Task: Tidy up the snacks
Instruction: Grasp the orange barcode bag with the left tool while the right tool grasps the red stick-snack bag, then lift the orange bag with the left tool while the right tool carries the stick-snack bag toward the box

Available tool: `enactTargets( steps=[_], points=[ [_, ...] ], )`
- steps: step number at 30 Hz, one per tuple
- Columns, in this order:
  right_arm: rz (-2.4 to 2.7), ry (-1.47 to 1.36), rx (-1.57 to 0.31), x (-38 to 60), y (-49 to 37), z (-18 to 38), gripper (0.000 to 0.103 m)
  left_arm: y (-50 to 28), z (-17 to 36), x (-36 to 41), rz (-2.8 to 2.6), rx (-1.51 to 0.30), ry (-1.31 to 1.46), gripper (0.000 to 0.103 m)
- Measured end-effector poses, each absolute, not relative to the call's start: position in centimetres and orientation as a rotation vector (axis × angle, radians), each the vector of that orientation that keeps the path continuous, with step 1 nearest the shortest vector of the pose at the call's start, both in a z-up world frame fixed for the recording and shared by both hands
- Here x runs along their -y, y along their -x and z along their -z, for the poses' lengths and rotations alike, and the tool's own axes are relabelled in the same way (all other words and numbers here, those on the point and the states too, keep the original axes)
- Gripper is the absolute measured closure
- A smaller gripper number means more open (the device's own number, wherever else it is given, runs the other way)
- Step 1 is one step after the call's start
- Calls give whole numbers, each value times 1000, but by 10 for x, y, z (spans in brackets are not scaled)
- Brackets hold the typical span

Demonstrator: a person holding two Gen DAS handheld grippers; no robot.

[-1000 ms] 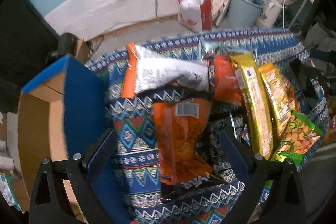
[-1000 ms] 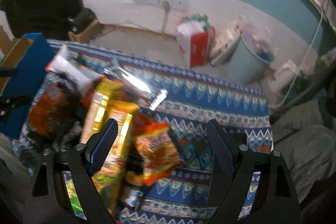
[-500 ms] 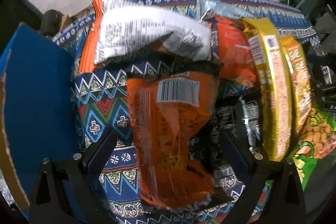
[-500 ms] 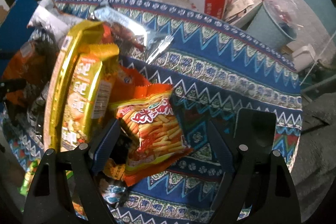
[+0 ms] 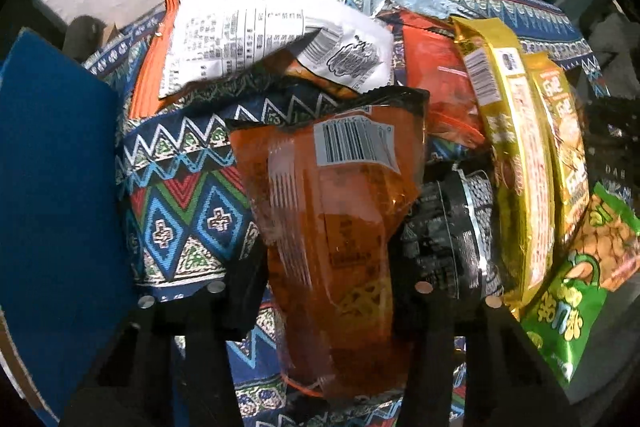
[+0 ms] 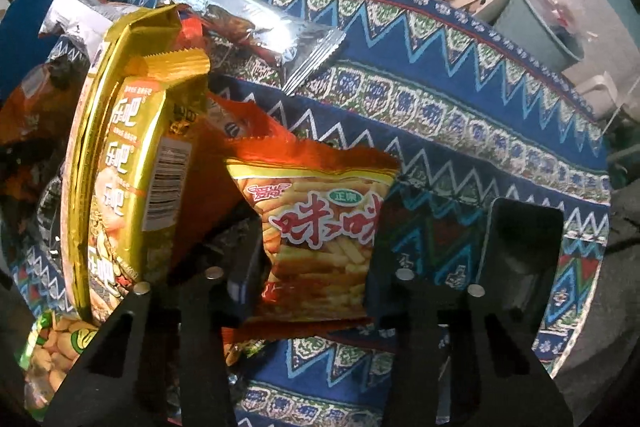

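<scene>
Each gripper straddles 1 snack bag, long axis running away from it
Left gripper (image 5: 326, 291) closing on the orange bag (image 5: 336, 211); right gripper (image 6: 316, 275) closing on the fries bag (image 6: 320, 227), both seemingly pinched

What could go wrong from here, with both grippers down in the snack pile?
1. The left hand-held gripper, jaws closing around the orange snack bag, may crush the contents or also pinch the black packet beside it.
2. The right hand-held gripper, closing on the fries-print bag, could drag the orange bag tucked partly under it, shifting the gold packet leaning alongside.
</scene>
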State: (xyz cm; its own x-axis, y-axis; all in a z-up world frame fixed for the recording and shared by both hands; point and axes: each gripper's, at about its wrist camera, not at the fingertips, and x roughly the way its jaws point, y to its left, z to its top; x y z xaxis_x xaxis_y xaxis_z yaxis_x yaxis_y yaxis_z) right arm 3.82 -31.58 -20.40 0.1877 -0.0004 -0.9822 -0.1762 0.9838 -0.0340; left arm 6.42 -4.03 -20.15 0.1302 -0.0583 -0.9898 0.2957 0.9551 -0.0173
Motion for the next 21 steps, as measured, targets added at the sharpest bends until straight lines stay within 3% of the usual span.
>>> enactTargets(
  steps=[21],
  points=[
    [-34,121,-1096,281,-12,93,65,-4,93,30,219,-1159,-246,58]
  ],
)
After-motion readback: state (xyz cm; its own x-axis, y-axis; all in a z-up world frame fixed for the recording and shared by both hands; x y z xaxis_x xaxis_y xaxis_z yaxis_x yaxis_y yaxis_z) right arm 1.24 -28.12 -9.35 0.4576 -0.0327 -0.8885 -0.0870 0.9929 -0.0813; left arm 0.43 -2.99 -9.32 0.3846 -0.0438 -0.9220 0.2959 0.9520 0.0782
